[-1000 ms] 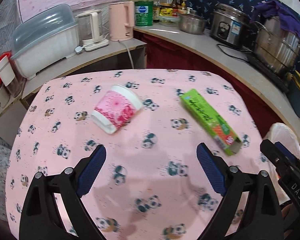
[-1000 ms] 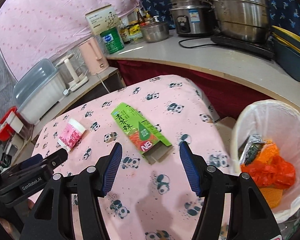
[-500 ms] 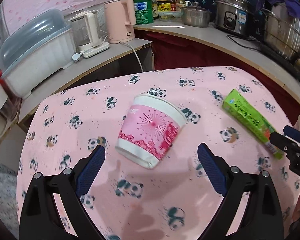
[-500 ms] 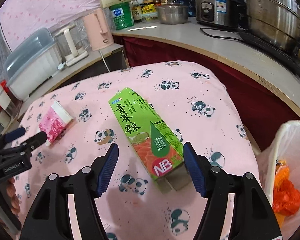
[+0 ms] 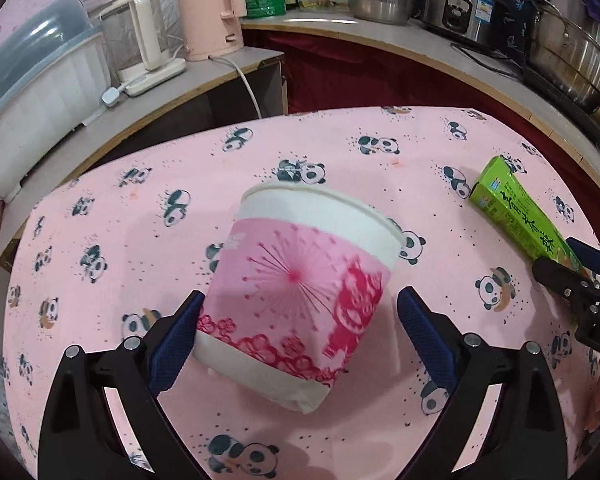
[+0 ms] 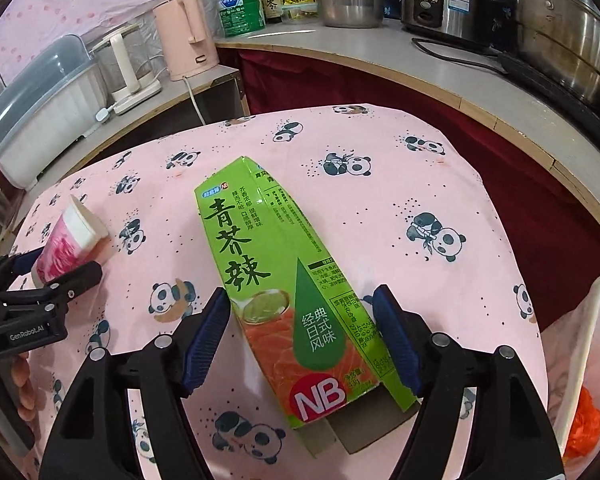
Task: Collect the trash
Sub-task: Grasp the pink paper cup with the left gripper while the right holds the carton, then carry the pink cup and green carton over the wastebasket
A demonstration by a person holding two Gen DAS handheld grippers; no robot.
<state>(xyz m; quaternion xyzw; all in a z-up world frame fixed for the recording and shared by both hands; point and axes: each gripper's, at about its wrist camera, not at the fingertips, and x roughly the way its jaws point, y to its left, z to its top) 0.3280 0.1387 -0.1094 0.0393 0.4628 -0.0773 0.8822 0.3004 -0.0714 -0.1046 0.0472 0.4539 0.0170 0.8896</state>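
With both tongs now dropped low over the table [image 6: 380, 208], each has its own prize lined up. The right tongs [image 6: 300, 340] have just been spreading wider, and the green box [image 6: 284, 280] lies flat between the pads with a sliver of gap on either side, not pinched yet. The left tongs [image 5: 300, 336] stand spread too, straddling the tipped pink cup [image 5: 300, 284]; the left pad looks to brush its base, the right pad stands clear. A second ago both pieces sat well ahead of the tongs; now they fill the gap, so the approach looks done and the squeeze is next. Off at the right edge waits the bin [image 6: 592, 320], orange rubbish already inside it.
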